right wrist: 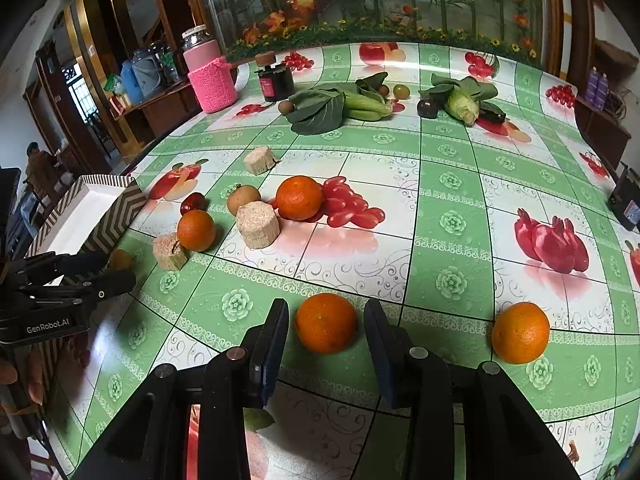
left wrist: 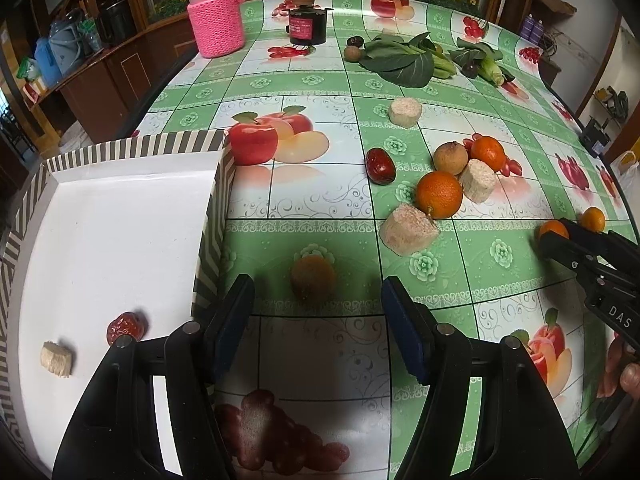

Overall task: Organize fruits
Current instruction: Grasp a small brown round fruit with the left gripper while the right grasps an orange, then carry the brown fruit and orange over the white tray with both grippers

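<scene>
My left gripper [left wrist: 318, 304] is open above a small brown round fruit [left wrist: 313, 279] that lies between its fingers, just right of the striped white tray [left wrist: 120, 216]. The tray holds a red date [left wrist: 126, 327] and a pale sugarcane chunk [left wrist: 57, 359]. My right gripper [right wrist: 326, 344] is open around an orange [right wrist: 326, 323] on the table; a second orange [right wrist: 520, 333] lies to its right. The right gripper also shows in the left wrist view [left wrist: 554, 240]. A cluster of oranges [left wrist: 439, 195], a brown fruit [left wrist: 451, 157], a red date [left wrist: 380, 165] and sugarcane chunks [left wrist: 409, 230] lies mid-table.
At the far side are leafy greens [left wrist: 404, 58], a corn cob [right wrist: 462, 107], small dark and green fruits, a black jar [left wrist: 307, 24] and a pink knitted-sleeve jar [left wrist: 216, 20]. The table edge runs along the left beside the tray. A black device [right wrist: 626, 198] sits at the right edge.
</scene>
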The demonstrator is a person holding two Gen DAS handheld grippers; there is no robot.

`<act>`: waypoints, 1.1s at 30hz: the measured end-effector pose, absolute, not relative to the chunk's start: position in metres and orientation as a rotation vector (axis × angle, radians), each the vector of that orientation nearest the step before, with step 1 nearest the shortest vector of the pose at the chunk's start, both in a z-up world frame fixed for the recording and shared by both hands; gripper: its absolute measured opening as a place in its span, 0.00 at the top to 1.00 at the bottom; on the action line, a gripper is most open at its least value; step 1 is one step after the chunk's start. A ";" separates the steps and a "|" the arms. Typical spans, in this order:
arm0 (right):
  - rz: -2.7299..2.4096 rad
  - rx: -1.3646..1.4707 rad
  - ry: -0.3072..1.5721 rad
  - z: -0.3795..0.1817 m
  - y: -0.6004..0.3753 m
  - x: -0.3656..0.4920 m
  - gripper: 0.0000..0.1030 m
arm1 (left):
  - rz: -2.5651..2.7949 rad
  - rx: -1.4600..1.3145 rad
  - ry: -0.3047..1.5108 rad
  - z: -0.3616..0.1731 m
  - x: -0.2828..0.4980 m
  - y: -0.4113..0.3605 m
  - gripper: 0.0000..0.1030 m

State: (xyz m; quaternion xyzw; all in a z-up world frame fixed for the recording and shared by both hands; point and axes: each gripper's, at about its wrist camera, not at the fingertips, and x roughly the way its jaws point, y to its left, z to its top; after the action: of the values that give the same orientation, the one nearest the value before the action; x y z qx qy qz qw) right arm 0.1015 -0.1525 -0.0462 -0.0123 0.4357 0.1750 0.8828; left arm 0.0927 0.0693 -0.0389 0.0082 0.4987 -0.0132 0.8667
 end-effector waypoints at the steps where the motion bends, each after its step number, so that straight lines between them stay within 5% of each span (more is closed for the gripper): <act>1: 0.365 -0.025 0.907 -0.046 -0.152 0.102 0.63 | -0.027 0.017 1.043 -0.039 0.093 0.069 0.35; 9: 0.376 -0.022 0.915 -0.050 -0.150 0.102 0.63 | -0.041 0.028 1.040 -0.041 0.096 0.067 0.36; 20: 0.380 0.012 0.905 -0.051 -0.155 0.103 0.70 | -0.044 0.058 1.022 -0.043 0.097 0.067 0.78; 33: 0.423 0.049 0.868 -0.037 -0.152 0.087 0.71 | -0.056 0.011 0.961 -0.022 0.076 0.073 0.78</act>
State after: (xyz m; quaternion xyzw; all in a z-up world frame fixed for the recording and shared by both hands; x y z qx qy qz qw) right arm 0.0870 -0.1522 -0.0370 0.0235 0.4175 0.2034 0.8853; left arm 0.0764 0.0735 -0.0225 0.0052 0.4623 -0.0271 0.8863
